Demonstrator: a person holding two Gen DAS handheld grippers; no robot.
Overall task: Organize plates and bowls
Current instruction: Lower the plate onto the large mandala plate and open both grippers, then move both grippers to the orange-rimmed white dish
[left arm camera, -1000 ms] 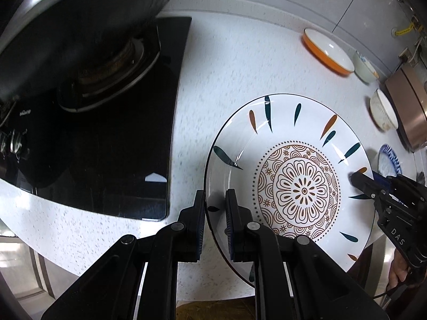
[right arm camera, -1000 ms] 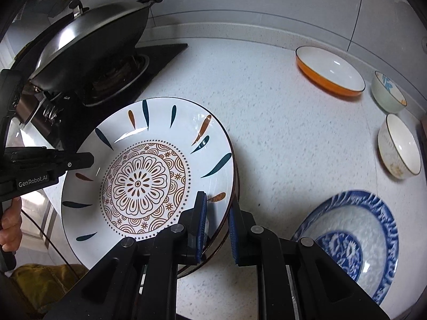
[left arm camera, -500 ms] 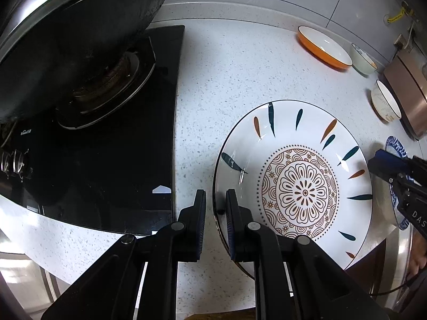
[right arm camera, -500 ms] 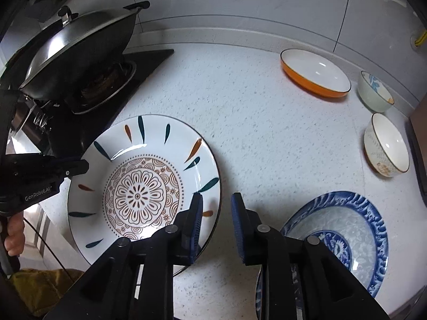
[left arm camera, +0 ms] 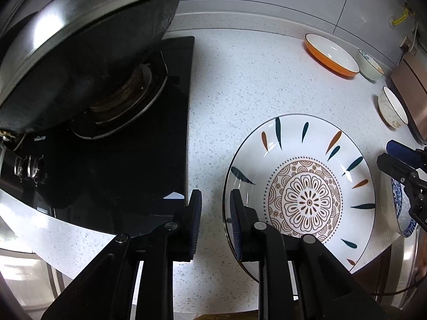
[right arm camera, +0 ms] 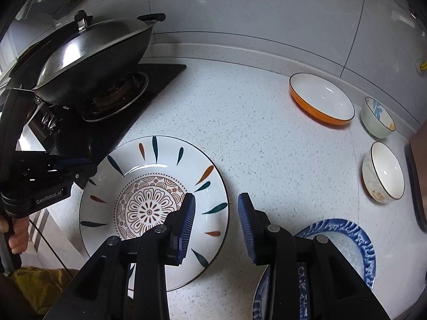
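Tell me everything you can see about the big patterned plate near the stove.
The patterned plate is round, white and glossy, apparently ceramic, with a thin dark rim. A brown flower mandala ringed by dots fills its well; teal and orange leaf strokes fan around the border. It lies flat and upright on the speckled counter, empty, beside the black stove. The left gripper and right gripper straddle opposite edges, jaws opening, pads off it.
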